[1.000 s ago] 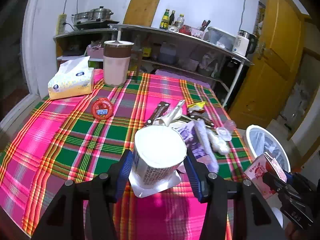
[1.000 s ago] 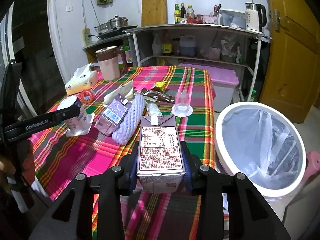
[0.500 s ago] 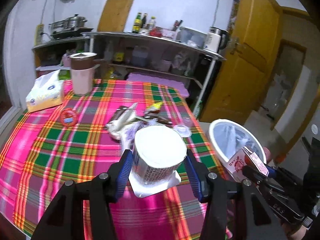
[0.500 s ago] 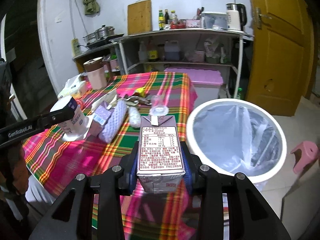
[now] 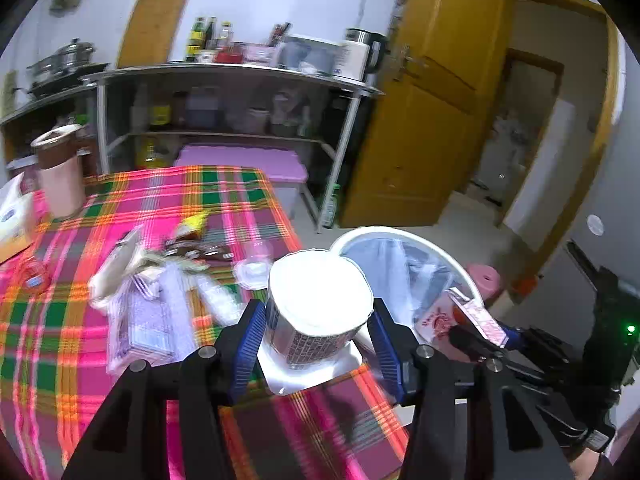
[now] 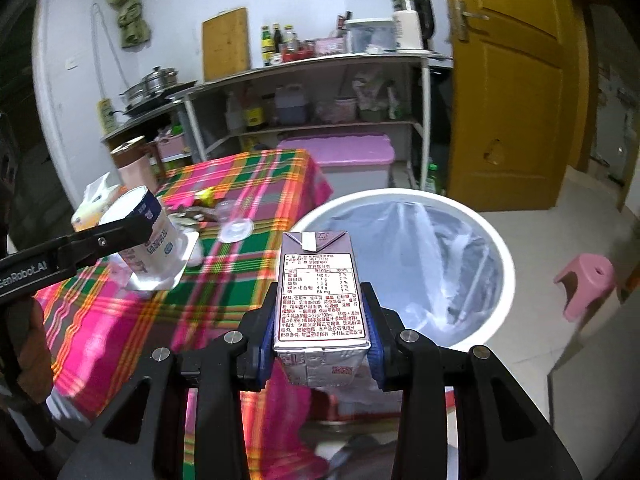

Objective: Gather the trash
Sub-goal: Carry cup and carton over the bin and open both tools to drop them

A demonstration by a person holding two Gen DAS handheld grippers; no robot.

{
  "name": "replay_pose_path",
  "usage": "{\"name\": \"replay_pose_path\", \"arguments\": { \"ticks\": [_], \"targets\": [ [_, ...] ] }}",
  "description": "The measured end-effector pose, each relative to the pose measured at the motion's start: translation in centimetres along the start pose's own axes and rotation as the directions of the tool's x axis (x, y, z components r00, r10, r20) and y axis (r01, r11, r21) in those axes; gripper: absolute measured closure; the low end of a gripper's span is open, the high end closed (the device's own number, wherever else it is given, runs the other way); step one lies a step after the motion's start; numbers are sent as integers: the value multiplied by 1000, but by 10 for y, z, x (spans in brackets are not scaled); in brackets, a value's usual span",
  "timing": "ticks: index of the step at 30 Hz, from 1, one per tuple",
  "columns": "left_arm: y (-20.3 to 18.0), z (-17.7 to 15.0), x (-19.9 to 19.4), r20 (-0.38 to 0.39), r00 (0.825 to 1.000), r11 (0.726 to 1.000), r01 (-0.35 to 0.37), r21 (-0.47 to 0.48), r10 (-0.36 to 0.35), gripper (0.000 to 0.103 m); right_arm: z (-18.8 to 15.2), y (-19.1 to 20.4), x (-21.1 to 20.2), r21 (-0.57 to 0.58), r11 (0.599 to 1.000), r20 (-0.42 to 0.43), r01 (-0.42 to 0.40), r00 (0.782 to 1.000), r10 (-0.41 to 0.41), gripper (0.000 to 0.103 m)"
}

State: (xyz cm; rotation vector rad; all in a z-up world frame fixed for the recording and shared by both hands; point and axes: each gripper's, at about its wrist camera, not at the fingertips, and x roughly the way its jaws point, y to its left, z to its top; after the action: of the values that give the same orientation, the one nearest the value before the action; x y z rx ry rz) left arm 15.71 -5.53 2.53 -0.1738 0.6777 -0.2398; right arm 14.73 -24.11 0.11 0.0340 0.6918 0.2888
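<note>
You hold a piece of trash in each hand beside the bin (image 6: 404,200), the white, bag-lined pail standing on the floor off the table's (image 6: 256,184) near corner. Your left gripper (image 5: 318,338) is clamped on a cup (image 5: 318,312), a white tub held upside down with its loose foil lid hanging underneath; it hangs over the table edge, just short of the bin's rim. Your right gripper (image 6: 320,338) pinches a carton (image 6: 320,292) by its sides, label up, just on the table side of the bin's mouth and not yet over the liner. Neither pair of tongs is spread; both pads press on what they carry.

Nothing can be made out inside the bin but the crumpled plastic liner, so no trash shows as dropped there. These two pieces look like the first pair on their way in, or close to it. Both releases remain to be done.

More is left behind the bin on the checked cloth: a second carton (image 5: 140,320) lying on its side, a foam sleeve (image 5: 176,308), wrappers (image 5: 192,246) and a small clear cup (image 5: 256,264) with its lid. The tissue box (image 5: 12,216) and the brown-lidded jug (image 5: 60,176) at the table's far side do not look like trash.

By this showing, the job is early: two items in hand, a cluster waiting.
</note>
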Motion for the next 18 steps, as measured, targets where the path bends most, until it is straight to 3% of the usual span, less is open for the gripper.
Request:
{"name": "replay_pose_path", "arguments": {
  "ticks": [9,18],
  "targets": [
    [-36,18,50,-50,993,992,112,53,-110,50,8,-42,14,50,997,-19,60,998,-59,65],
    [-55,26,90,-105,982,982,168,82,-159,50,11,-65,41,80,993,-81,84,994,-77,65]
  ]
}}
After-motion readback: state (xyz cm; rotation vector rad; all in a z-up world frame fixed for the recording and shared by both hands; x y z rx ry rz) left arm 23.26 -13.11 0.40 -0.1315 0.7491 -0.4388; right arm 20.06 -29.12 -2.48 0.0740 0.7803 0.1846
